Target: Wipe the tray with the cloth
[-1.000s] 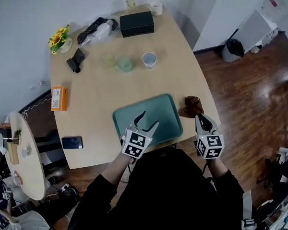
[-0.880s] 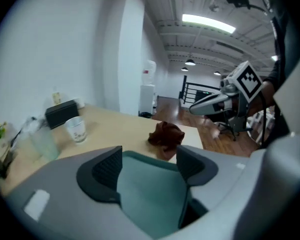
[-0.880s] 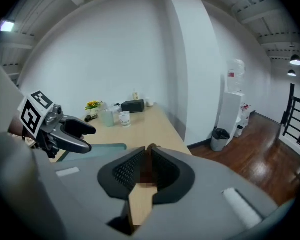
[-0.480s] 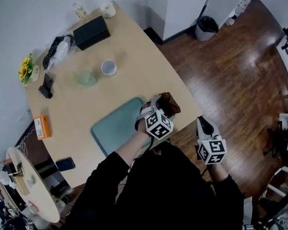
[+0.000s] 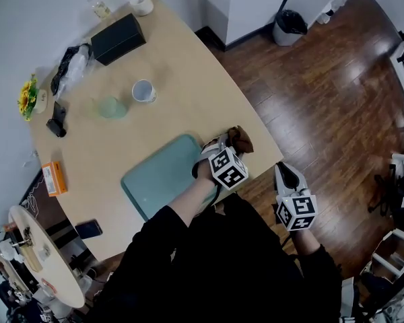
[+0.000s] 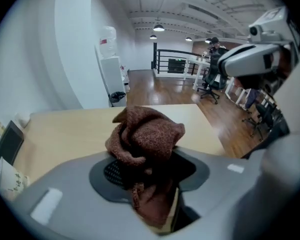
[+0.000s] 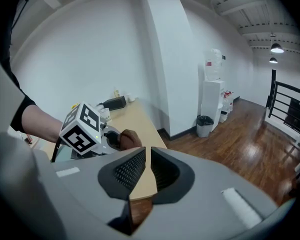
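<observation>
The teal tray point(image 5: 158, 173) lies near the table's front edge. Just right of it, at the table's corner, sits the crumpled brown cloth point(image 5: 241, 138). My left gripper point(image 5: 223, 143) reaches across the tray's right end, and its jaws are closing with the cloth point(image 6: 147, 134) bunched between the pads. In the right gripper view, the cloth point(image 7: 129, 139) shows beyond the left gripper's marker cube. My right gripper point(image 5: 285, 172) hangs off the table over the wooden floor, jaws together with nothing in them point(image 7: 147, 166).
Farther back on the table point(image 5: 188, 73) stand a white mug point(image 5: 143, 90), a pale green cup point(image 5: 111, 108) and a black box point(image 5: 118, 38). An orange box point(image 5: 52, 179) and a phone point(image 5: 87, 229) lie at the left. The table edge runs just beside the cloth.
My left gripper swung from over the tray to the cloth at the right and its jaws came in around it. The right gripper stayed put; the head view turned.
</observation>
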